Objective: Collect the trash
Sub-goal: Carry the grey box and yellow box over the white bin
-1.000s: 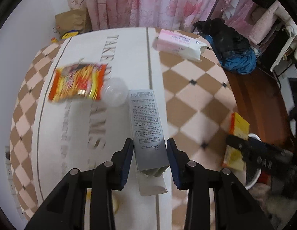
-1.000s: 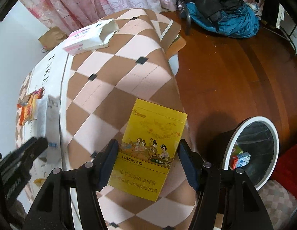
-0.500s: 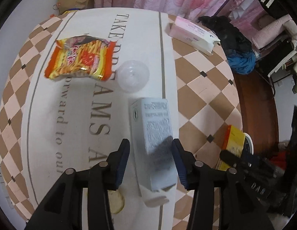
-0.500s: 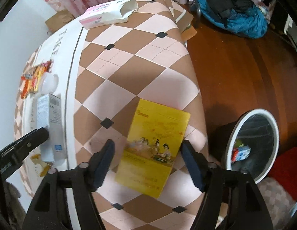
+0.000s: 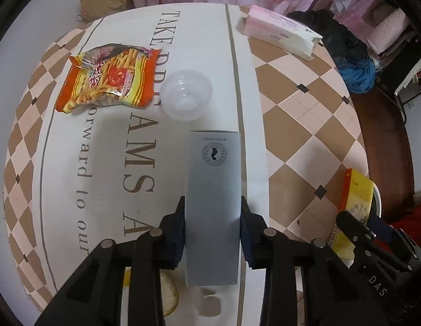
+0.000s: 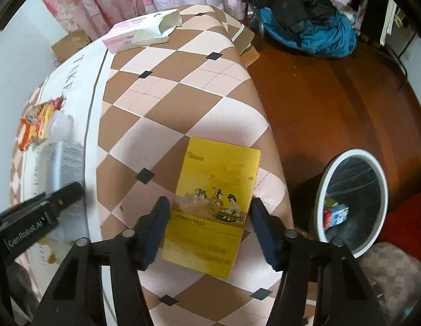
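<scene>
My left gripper (image 5: pixel 212 212) is shut on a tall grey carton (image 5: pixel 212 190) and holds it above the table. My right gripper (image 6: pixel 209 212) is shut on a yellow box (image 6: pixel 214 203), lifted over the table's right edge; the box also shows in the left wrist view (image 5: pixel 354 201). A round bin (image 6: pixel 352 203) with a white rim stands on the floor to the right, with a small carton inside. An orange snack bag (image 5: pixel 110 78), a clear plastic lid (image 5: pixel 186 95) and a pink and white box (image 5: pixel 278 32) lie on the table.
The table has a checked cloth (image 6: pixel 167 103) with a white lettered panel. A flat round scrap (image 5: pixel 168 296) lies near the front edge. Blue and black clothes (image 6: pixel 305 27) are piled on the wooden floor behind. A brown paper bag (image 5: pixel 104 2) sits by the curtain.
The left gripper has lifted and turned the grey carton, so its plain face with a round logo now shows. The right gripper has raised the yellow box higher and straighter.
</scene>
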Available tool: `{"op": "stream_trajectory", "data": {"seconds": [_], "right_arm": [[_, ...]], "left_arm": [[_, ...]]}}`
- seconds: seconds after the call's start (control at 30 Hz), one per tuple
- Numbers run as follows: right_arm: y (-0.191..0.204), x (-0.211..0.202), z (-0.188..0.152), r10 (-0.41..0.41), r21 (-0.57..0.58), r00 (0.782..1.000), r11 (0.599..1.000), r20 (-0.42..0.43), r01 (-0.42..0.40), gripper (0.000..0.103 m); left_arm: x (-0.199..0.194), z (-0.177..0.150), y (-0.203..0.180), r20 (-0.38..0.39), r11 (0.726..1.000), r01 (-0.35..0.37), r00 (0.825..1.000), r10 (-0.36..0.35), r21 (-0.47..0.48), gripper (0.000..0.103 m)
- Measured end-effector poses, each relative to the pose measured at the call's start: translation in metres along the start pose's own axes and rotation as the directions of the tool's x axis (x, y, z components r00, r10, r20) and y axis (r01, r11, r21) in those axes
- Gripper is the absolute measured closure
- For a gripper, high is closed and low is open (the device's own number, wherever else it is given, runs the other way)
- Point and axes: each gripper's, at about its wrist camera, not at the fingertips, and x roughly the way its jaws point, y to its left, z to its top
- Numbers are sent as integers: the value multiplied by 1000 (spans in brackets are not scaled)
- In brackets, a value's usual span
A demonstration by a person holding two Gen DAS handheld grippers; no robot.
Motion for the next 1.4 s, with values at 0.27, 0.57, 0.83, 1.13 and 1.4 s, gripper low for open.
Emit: {"op": "stream_trajectory", "data": {"seconds": [0.27,0.57,0.83,1.13,1.4], "right_arm": [[-2,-3,-4,13,-7,1000,1000,28,-13,42],[-6,-42,-7,106,-22,987,994,122,-104,42],[-39,-110,-2,164,-29,956,986,243,-162,42],[-143,-182,-22,109,66,934,988,339,-139,42],[-255,-192,-41,-16,235,941,970,339,-68,42]], "left_arm": [[-19,-6,-5,65,998,-50,997,48,39,73],[-74,-7,-16,197,996,-59,979,44,70,73],[-128,-4,-74,294,989,18,954,-62,149,73],[-139,-1,-185,259,938,148,937,-235,312,73],[-96,-9,-296,120,861,232,941,-317,453,73]]}}
